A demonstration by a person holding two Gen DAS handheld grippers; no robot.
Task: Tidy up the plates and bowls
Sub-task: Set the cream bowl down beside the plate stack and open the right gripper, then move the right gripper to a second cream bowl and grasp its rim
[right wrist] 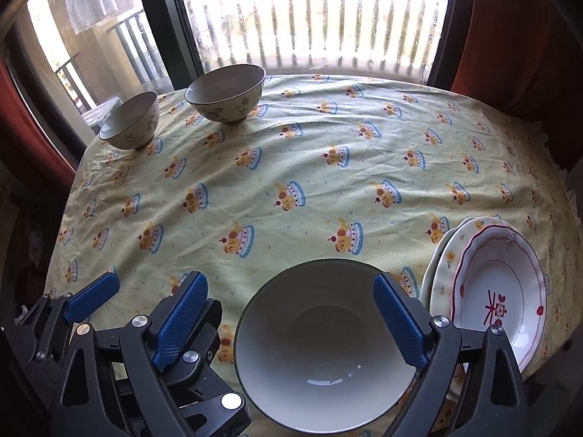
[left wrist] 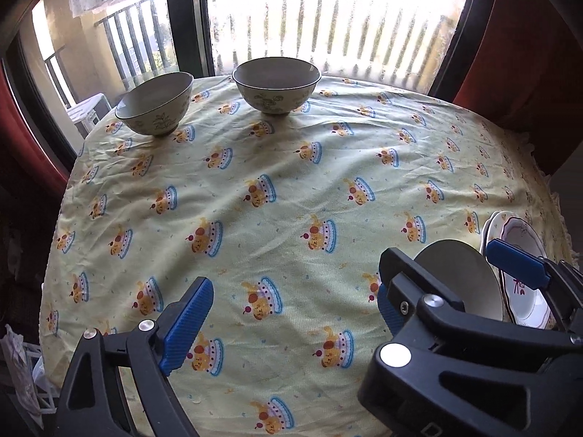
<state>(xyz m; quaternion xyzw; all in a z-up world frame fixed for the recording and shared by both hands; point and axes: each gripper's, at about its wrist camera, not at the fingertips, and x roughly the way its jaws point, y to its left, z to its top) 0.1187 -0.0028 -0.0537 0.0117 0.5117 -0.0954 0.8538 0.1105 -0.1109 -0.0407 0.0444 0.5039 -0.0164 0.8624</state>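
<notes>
2 bowls [right wrist: 226, 94] wait at the counter's [right wrist: 328, 182] far edge; both grippers' fingers [right wrist: 399, 322] stand apart, empty. Near bowl [right wrist: 320, 346] sits beside stacked plates [right wrist: 503, 291]. Probably next: fetch a far bowl.

A table under a pale yellow tablecloth [right wrist: 309, 153] printed with cakes carries two patterned bowls, far left [right wrist: 130, 121] and beside it [right wrist: 226, 93]. A plain bowl [right wrist: 320, 346] sits near; right of it, seemingly touching, stacked plates [right wrist: 488, 287].
</notes>
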